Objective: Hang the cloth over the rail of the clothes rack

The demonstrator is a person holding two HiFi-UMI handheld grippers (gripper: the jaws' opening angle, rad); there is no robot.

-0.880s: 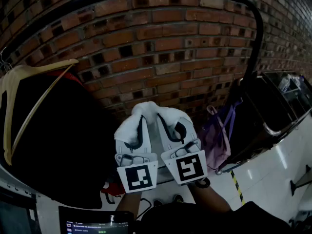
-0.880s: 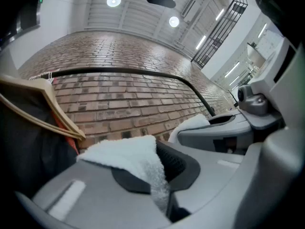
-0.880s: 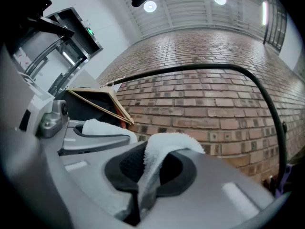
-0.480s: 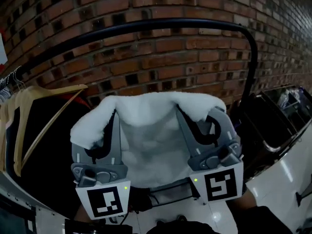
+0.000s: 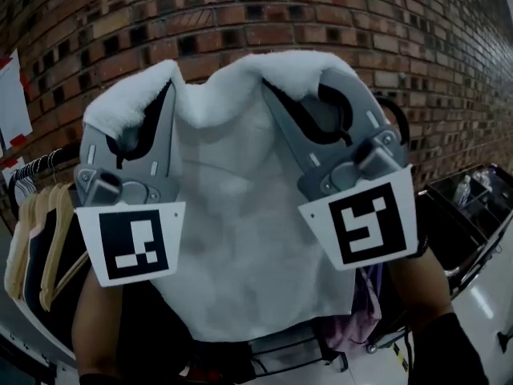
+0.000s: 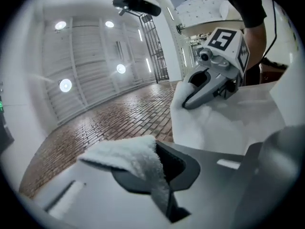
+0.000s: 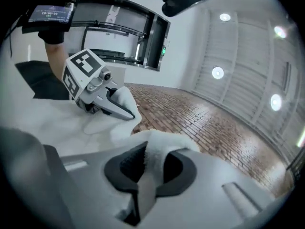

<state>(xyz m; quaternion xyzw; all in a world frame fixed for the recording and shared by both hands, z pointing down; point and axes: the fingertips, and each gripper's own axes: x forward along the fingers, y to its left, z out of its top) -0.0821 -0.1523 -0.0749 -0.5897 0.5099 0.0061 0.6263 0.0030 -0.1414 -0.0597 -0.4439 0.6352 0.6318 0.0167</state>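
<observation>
The white cloth point(image 5: 248, 215) is stretched between my two grippers, high up in front of the brick wall, and hangs down as a broad sheet. My left gripper point(image 5: 160, 96) is shut on its upper left corner. My right gripper point(image 5: 276, 95) is shut on the upper right corner. In the left gripper view the cloth point(image 6: 126, 154) folds over the jaws and is pinched between them. The right gripper view shows a fold of cloth point(image 7: 159, 144) clamped the same way. The rack's black rail point(image 5: 398, 127) shows only as a short bend at the right; the cloth hides all the rest.
Wooden hangers point(image 5: 32, 247) with dark clothes hang at the left. A black cart point(image 5: 469, 215) stands at the right, with a purple bag point(image 5: 365, 315) below the cloth. A white paper point(image 5: 12, 95) is stuck on the brick wall point(image 5: 449, 62).
Both grippers have risen with the cloth and moved apart, so the cloth is spread wide and close to the head camera. The rail, plain before, is now mostly covered.
</observation>
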